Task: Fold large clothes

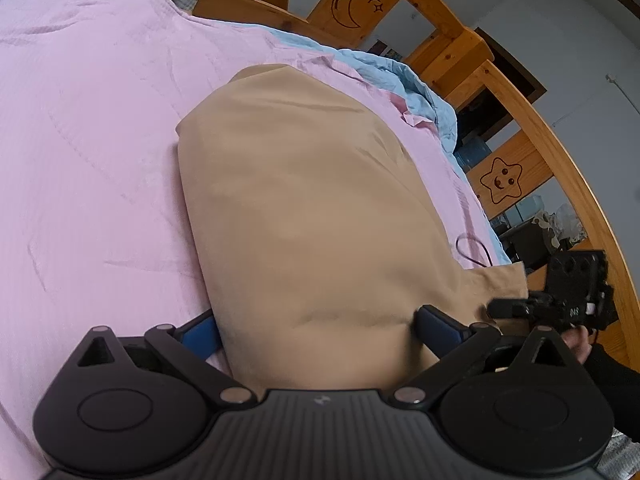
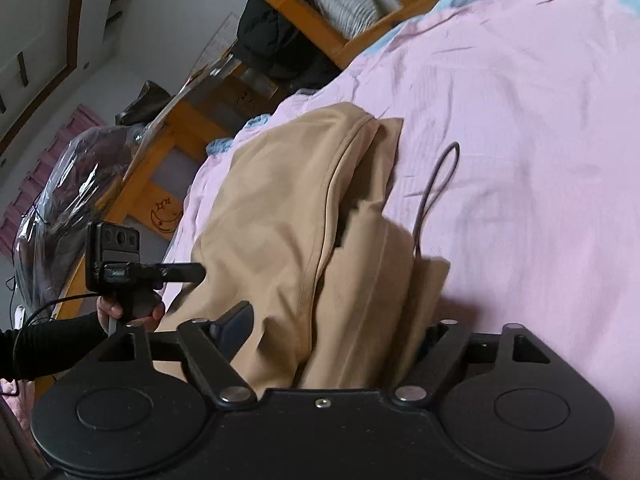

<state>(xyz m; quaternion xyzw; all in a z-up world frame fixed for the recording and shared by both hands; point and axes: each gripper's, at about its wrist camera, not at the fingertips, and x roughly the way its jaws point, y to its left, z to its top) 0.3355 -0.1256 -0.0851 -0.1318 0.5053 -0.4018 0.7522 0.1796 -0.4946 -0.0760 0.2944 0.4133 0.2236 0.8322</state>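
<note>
A tan garment (image 1: pixel 304 208) lies folded lengthwise on the pink sheet, its near end between the blue fingers of my left gripper (image 1: pixel 316 328). The jaws stand wide apart, with cloth filling the gap between them. In the right wrist view the same tan garment (image 2: pixel 288 220) shows layered folds and a seam. Its near end lies between the spread fingers of my right gripper (image 2: pixel 336 328), whose right finger is hidden by cloth. Each gripper also shows in the other's view: the right one (image 1: pixel 516 308) at the garment's right corner, the left one (image 2: pixel 176 272) at its left edge.
The pink sheet (image 1: pixel 88 160) covers the bed, over a blue layer (image 1: pixel 424 92) at the edge. A wooden bed rail (image 1: pixel 520 128) with moon and star carvings runs along the far side. A thin dark cord loop (image 2: pixel 436 184) lies beside the garment. Dark clothes (image 2: pixel 272 44) hang on the frame.
</note>
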